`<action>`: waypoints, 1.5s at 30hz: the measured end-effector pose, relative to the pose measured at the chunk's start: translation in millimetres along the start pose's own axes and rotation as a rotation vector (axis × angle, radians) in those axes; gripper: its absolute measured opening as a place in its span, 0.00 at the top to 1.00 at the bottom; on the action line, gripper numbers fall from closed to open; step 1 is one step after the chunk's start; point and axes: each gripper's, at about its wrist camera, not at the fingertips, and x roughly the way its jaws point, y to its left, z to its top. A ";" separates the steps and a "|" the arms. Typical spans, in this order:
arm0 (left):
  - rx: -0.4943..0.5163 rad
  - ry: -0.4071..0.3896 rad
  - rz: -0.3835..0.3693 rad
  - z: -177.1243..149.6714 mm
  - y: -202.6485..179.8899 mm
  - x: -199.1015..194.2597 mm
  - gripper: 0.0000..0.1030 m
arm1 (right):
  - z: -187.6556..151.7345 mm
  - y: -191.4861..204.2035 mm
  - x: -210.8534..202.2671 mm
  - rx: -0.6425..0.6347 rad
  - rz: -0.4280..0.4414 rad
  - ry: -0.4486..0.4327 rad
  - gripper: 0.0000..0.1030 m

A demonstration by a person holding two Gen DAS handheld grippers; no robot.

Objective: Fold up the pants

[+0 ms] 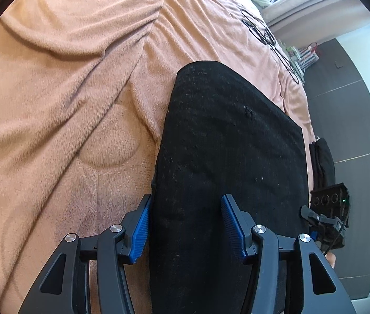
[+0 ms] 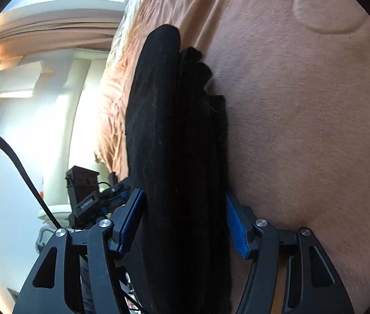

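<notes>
The black pants (image 1: pixel 226 141) lie folded in a thick stack on the peach blanket (image 1: pixel 54 91). My left gripper (image 1: pixel 186 225) is open, its blue pads wide apart over the near end of the stack; the cloth passes between the fingers. In the right wrist view the pants (image 2: pixel 169 136) show edge-on as several stacked layers. My right gripper (image 2: pixel 185 222) is open, one blue pad on each side of the stack's near end. I cannot tell whether the pads touch the cloth. The other gripper (image 1: pixel 326 225) shows at the right.
The blanket (image 2: pixel 302 130) covers the bed, with wrinkles and an embossed circle (image 1: pixel 111 141). The bed edge and dark floor (image 1: pixel 347 120) lie to the right. Black cables (image 1: pixel 268 36) rest far on the bed. A black cable (image 2: pixel 22 172) hangs at left.
</notes>
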 end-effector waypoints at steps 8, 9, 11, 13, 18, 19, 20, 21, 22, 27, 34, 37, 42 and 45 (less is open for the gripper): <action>0.020 -0.044 -0.026 -6.2 -3.4 -9.6 0.57 | 13.6 7.0 6.5 -0.069 0.021 -0.026 0.69; 0.021 -0.050 -0.029 -6.6 -4.6 -11.5 0.59 | 15.2 12.4 4.7 -0.090 0.020 -0.035 0.72; 0.023 -0.061 -0.039 -8.2 -6.7 -16.4 0.62 | 15.6 20.8 1.5 -0.126 0.006 -0.047 0.73; 0.030 -0.071 -0.049 -10.4 -9.1 -21.4 0.66 | 14.8 26.8 -3.2 -0.152 0.000 -0.054 0.74; 0.042 -0.092 -0.087 -14.8 -18.1 -33.9 0.69 | 15.6 37.0 -11.1 -0.186 -0.009 -0.074 0.75; 0.044 -0.096 -0.095 -15.7 -20.1 -36.6 0.69 | 13.6 40.0 -12.1 -0.195 -0.014 -0.081 0.75; 0.048 -0.101 -0.102 -16.6 -22.2 -39.3 0.69 | 13.6 44.3 -14.2 -0.204 -0.016 -0.089 0.76; 0.054 -0.106 -0.109 -17.4 -24.8 -42.4 0.70 | 10.6 48.9 -11.7 -0.211 -0.016 -0.095 0.76; 0.059 -0.111 -0.117 -18.8 -26.8 -45.4 0.70 | 7.0 53.9 -9.0 -0.220 -0.017 -0.103 0.76; 0.095 -0.133 -0.159 -21.2 -45.6 -55.1 0.70 | -1.7 66.0 -24.6 -0.264 -0.033 -0.140 0.76; 0.145 -0.143 -0.212 -22.1 -76.2 -56.3 0.70 | -16.0 78.9 -65.8 -0.330 -0.081 -0.202 0.76; 0.168 -0.143 -0.236 -22.0 -92.3 -56.5 0.70 | -23.2 81.3 -82.3 -0.349 -0.095 -0.233 0.76; 0.221 -0.140 -0.265 -19.6 -128.9 -52.1 0.70 | -31.7 81.0 -110.5 -0.364 -0.116 -0.275 0.76; 0.255 -0.135 -0.281 -18.7 -154.3 -46.6 0.70 | -33.2 77.1 -133.8 -0.367 -0.135 -0.303 0.76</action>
